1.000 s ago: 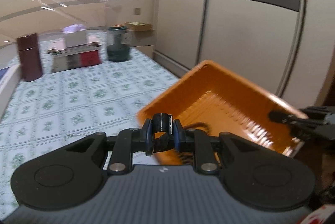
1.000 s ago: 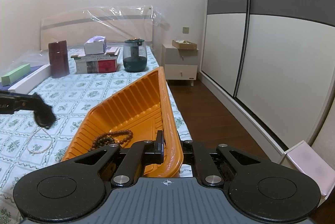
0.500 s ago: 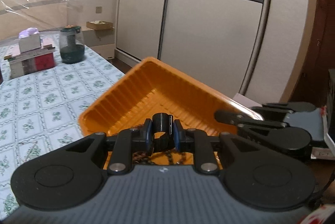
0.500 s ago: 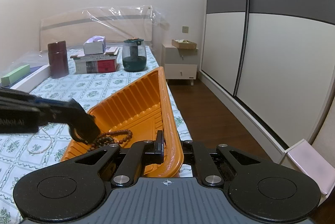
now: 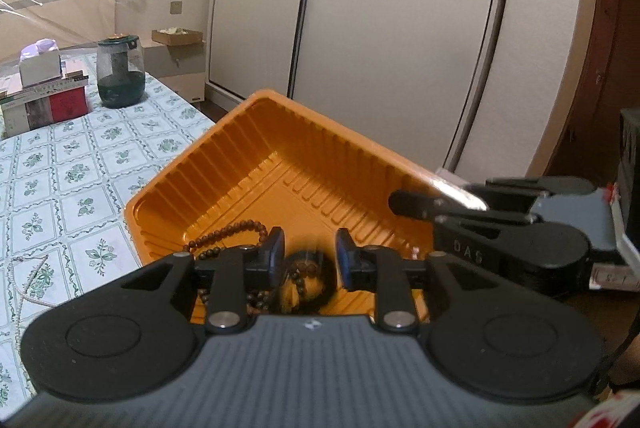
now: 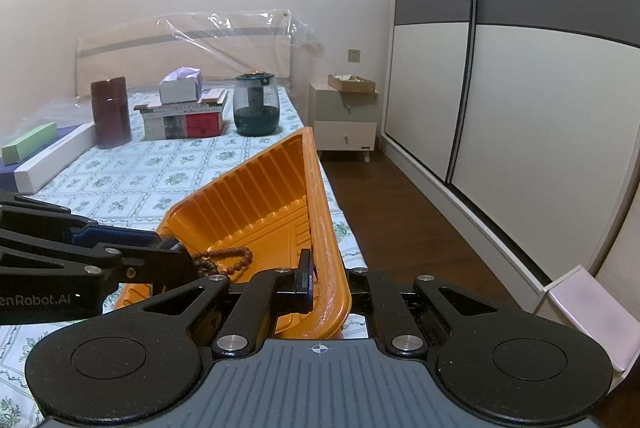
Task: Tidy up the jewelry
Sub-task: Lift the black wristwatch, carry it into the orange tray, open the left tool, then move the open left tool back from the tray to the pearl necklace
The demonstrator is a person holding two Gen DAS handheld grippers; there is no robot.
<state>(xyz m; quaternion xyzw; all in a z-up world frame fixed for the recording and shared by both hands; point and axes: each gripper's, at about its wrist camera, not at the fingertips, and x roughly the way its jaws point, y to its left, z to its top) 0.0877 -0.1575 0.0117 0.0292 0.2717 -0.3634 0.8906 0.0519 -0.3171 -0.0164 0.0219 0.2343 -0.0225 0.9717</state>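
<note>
Left gripper (image 5: pixel 308 258): jaws parted, holding nothing that I can make out; a dark ring-like piece (image 5: pixel 306 278) lies blurred below the gap, inside the orange tray (image 5: pixel 256 156).

Right gripper (image 6: pixel 329 282): closed on the tray's near rim, tilting it up off the bed (image 6: pixel 132 168).

Step, as I judge it: release cleanly, withdraw straight, keep the tray level enough that nothing slides out.

Brown bead bracelet (image 5: pixel 230 234): small round matte beads, looped at the tray's near-left corner.

Tray: thin glossy plastic, ribbed walls, flexible.

White bead necklace (image 5: pixel 24 282): on the floral sheet, beside the tray's left edge, not yet collected.
</note>
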